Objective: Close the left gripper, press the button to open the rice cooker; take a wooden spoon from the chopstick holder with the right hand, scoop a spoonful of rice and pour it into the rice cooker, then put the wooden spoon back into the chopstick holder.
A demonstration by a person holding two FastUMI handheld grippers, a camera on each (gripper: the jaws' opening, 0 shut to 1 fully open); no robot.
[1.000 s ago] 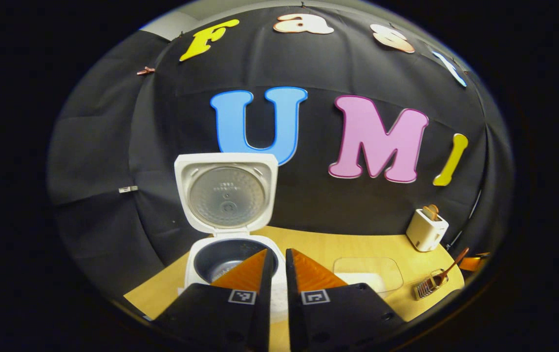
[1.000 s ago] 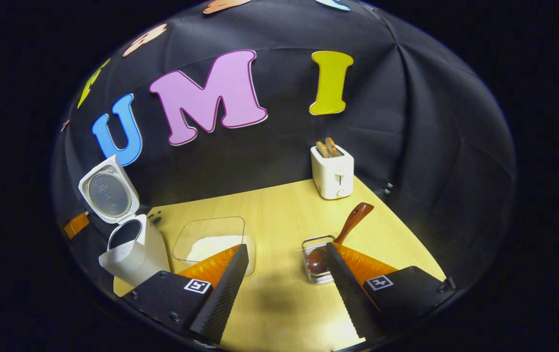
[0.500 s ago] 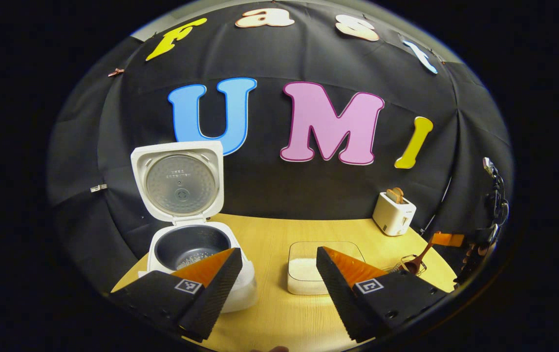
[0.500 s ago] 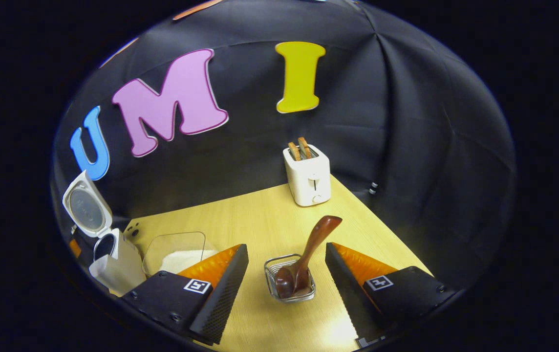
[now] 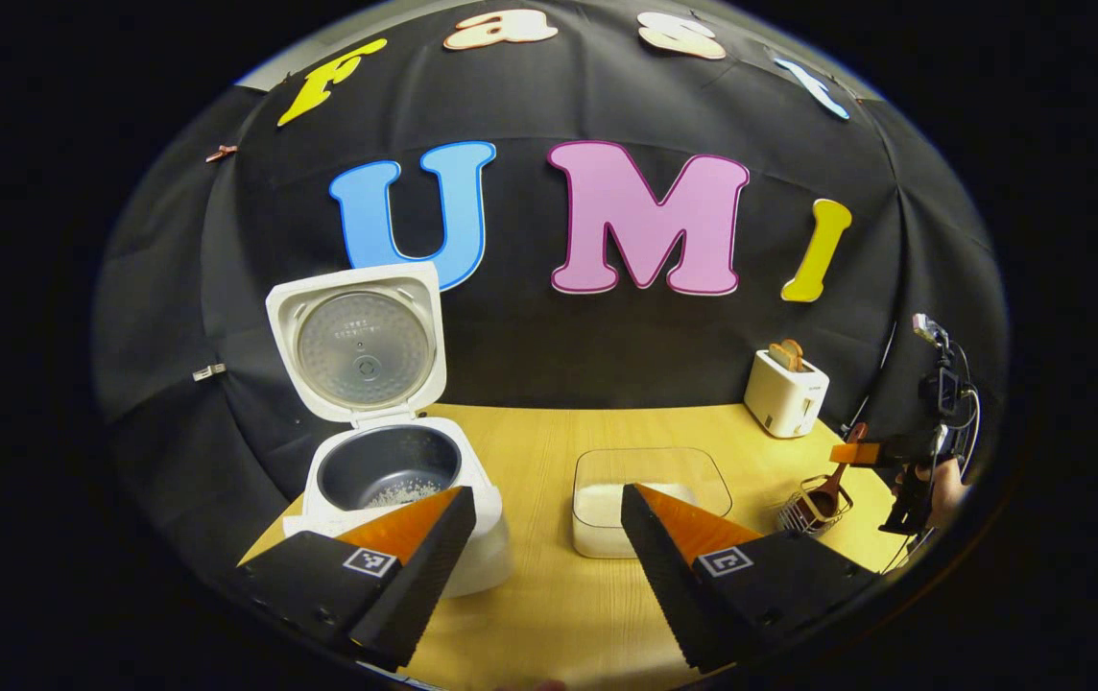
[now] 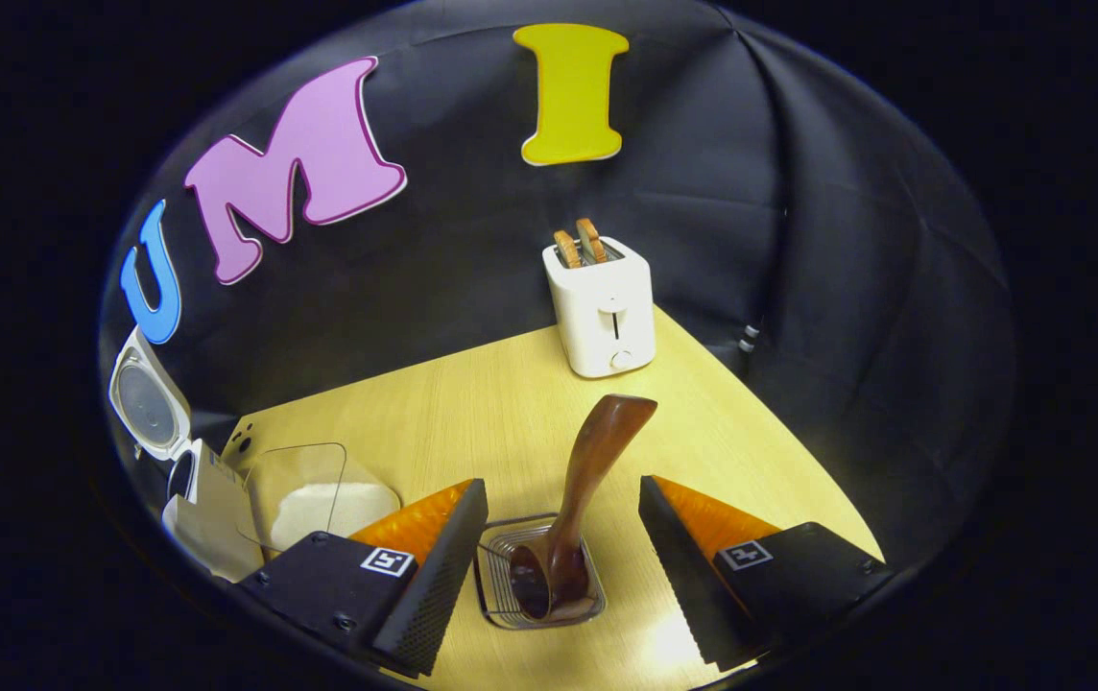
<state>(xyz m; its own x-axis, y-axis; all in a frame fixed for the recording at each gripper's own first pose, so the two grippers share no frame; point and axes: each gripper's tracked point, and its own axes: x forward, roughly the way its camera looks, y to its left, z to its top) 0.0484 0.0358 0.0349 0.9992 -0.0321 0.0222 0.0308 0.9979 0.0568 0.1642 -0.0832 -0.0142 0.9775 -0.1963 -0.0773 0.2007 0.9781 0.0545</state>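
Note:
The white rice cooker (image 5: 395, 480) stands with its lid (image 5: 357, 341) raised; some rice lies in its dark pot. My left gripper (image 5: 549, 499) is open, drawn back in front of the cooker and the clear rice box (image 5: 650, 494). In the right gripper view a brown wooden spoon (image 6: 583, 489) stands tilted in the wire chopstick holder (image 6: 535, 585), bowl down. My right gripper (image 6: 563, 494) is open, its fingers on either side of the spoon's handle, apart from it. The rice cooker (image 6: 194, 489) and the rice box (image 6: 309, 494) sit at the left there.
A white toaster (image 6: 602, 307) with two slices of bread stands at the back of the wooden table (image 6: 472, 403). From the left gripper view, the toaster (image 5: 784, 393), the holder (image 5: 813, 499) and a hand on the other gripper (image 5: 923, 470) show at the far right.
My left gripper has gone from shut to open and pulled back from the cooker. My right gripper has moved in over the holder until the spoon handle stands between its fingers.

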